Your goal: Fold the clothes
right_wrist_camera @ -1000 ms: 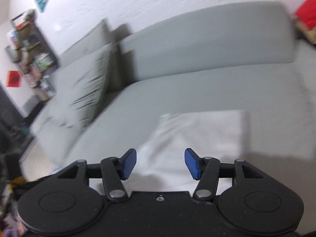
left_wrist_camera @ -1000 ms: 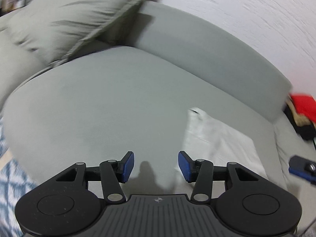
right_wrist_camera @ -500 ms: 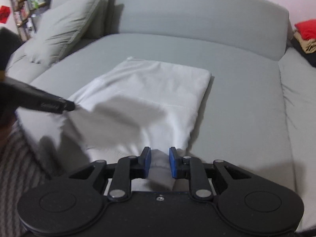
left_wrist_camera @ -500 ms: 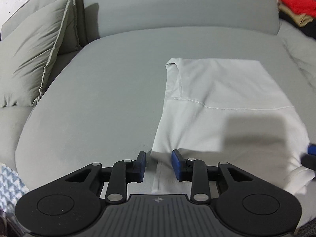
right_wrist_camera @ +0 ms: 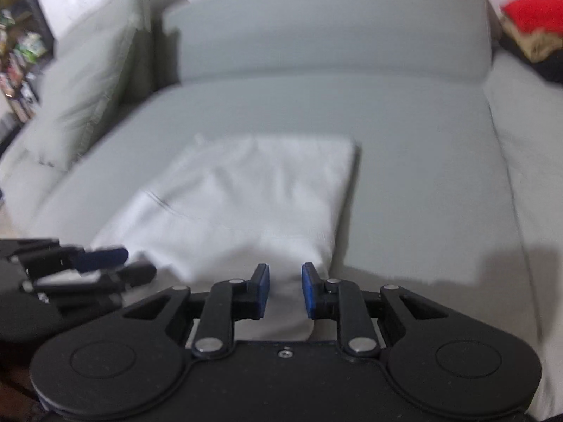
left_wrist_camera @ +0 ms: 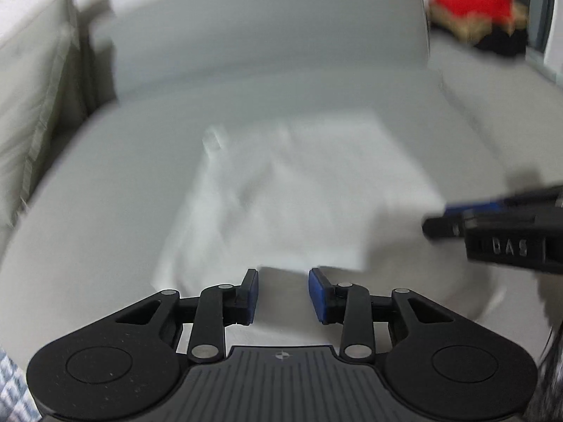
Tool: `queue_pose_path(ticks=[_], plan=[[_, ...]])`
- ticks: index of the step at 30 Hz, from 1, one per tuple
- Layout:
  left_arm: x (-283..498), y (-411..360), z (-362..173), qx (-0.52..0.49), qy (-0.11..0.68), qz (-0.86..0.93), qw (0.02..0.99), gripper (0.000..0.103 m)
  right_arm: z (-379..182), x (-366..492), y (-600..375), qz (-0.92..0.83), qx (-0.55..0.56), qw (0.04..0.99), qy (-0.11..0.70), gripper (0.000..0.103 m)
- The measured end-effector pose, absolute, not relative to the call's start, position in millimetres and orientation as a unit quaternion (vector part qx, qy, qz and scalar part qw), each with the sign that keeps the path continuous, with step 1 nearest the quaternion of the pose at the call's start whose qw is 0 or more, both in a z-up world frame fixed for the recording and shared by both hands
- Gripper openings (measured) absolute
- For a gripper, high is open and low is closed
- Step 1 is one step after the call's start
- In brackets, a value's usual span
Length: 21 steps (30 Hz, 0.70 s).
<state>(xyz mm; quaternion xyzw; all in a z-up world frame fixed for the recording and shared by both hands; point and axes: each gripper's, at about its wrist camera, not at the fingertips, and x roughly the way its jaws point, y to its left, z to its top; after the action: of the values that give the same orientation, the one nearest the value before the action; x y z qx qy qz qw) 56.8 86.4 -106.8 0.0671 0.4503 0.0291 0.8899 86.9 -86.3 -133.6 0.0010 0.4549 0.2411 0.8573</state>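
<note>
Left wrist: white garment [left_wrist_camera: 295, 190] on grey sofa [left_wrist_camera: 105, 211], blurred. Left gripper [left_wrist_camera: 283, 290] at 6 o'clock, jaws opening, cloth edge lying between the pads, unpressed. Right gripper [left_wrist_camera: 457, 218] at 3 o'clock.

Right wrist: right gripper [right_wrist_camera: 285, 288] pinches the garment's near hem (bunched between the pads). Judged light, limp, non-slip; best taken by the near corners.

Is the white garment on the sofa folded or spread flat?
Folded: the garment is a compact, layered rectangle, its near end bunched between both grippers.
</note>
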Motion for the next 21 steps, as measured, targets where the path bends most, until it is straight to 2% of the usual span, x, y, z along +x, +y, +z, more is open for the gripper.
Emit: queue_pose_path(ticks=[4, 9, 12, 17, 19, 20, 21], plan=[[25.3, 88.7, -90.7, 0.085, 0.441, 0.005, 0.893, 0.035, -130.8, 50.6, -108.5, 0.257, -0.012, 0.850, 0.460, 0.021], [10.9, 124.2, -65.1, 0.015, 0.393, 0.004, 0.919, 0.036, -110.3, 45.2, -150.0, 0.267, 0.047, 0.844, 0.462, 0.023], [29.9, 136.8, -57.4, -0.005, 0.365, 0.032, 0.931, 0.042, -100.4, 63.5, -153.5, 0.256, 0.074, 0.864, 0.428, 0.027], [88.5, 141.7, -68.6, -0.023, 0.368, 0.042, 0.929, 0.041, -109.5, 114.9, -127.5, 0.273, 0.149, 0.851, 0.423, 0.027], [109.0, 147.5, -77.5, -0.037, 0.381, 0.043, 0.923, 0.035, -129.4, 140.7, -117.2, 0.291, 0.215, 0.816, 0.451, 0.027], [118.2, 153.4, -85.1, -0.050, 0.395, 0.048, 0.916, 0.025, -141.2, 153.1, -112.6, 0.299, 0.249, 0.795, 0.466, 0.027], [128.2, 159.1, -93.8, -0.064, 0.410, 0.054, 0.908, 0.021, -154.5, 163.8, -108.7, 0.305, 0.279, 0.772, 0.482, 0.027]])
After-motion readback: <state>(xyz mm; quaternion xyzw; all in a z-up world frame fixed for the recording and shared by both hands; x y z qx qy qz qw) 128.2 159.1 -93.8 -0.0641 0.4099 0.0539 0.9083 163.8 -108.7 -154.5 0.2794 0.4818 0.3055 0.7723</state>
